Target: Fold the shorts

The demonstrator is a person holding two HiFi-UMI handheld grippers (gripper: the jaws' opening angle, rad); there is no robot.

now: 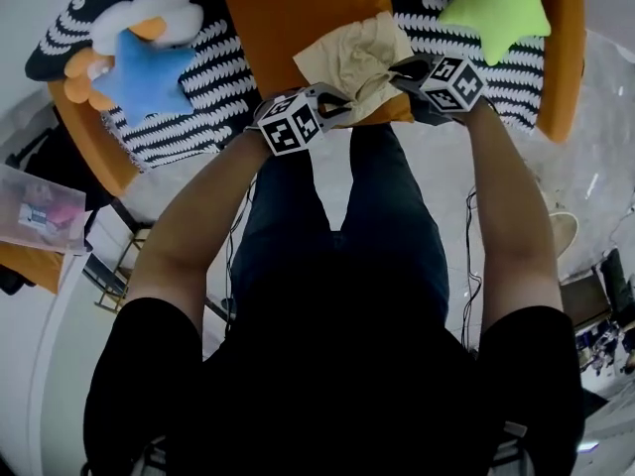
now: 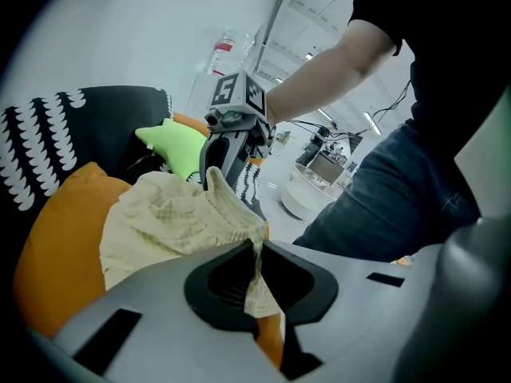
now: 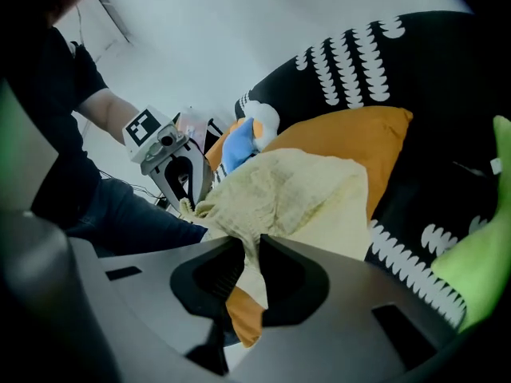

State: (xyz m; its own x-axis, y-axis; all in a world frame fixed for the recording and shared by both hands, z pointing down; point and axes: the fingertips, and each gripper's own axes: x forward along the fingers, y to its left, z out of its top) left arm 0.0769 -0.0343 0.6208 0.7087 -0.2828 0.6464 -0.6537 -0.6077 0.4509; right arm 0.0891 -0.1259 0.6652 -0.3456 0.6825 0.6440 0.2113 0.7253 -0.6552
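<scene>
On the near edge of the orange cushion point(image 1: 298, 13) the pale yellow shorts point(image 1: 359, 56) lie bunched. The left tool point(image 2: 255, 271) is clenched on a fold at one end, and the right tool point(image 3: 248, 266) grasps the other end. The cushion's far half is bare. A green star pillow point(image 1: 498, 6) lies right of the cushion and a blue star pillow point(image 1: 145, 73) lies left. Well left of the cushion, a clear box point(image 1: 38, 211) holds small pink-and-white things.
</scene>
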